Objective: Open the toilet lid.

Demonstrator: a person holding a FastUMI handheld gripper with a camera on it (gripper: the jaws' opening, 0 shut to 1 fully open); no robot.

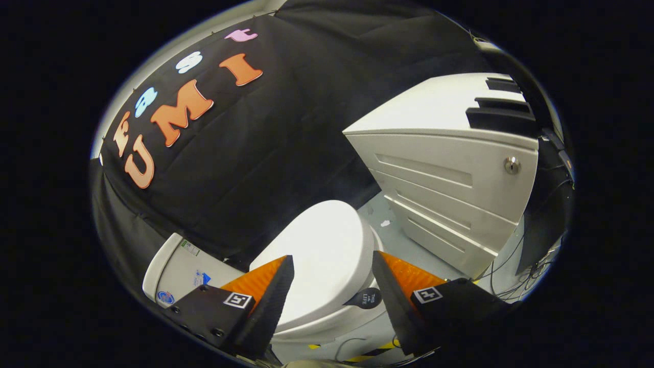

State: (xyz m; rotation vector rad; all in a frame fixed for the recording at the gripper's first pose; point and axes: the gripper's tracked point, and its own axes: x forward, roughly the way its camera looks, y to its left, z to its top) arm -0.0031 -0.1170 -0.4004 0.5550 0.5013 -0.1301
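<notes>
Hand-held gripper point(332, 286) hangs wide open above the closed toilet lid point(322, 255), gripping nothing. Glossy lid edge: fingers could easily slip off.

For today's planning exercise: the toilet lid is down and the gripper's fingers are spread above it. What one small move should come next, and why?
Probably lower the gripper toward the front rim of the toilet lid. The lid lies shut on the bowl, and the open fingers hang over it, pressing on nothing, so an edge must be reached before lifting.
</notes>
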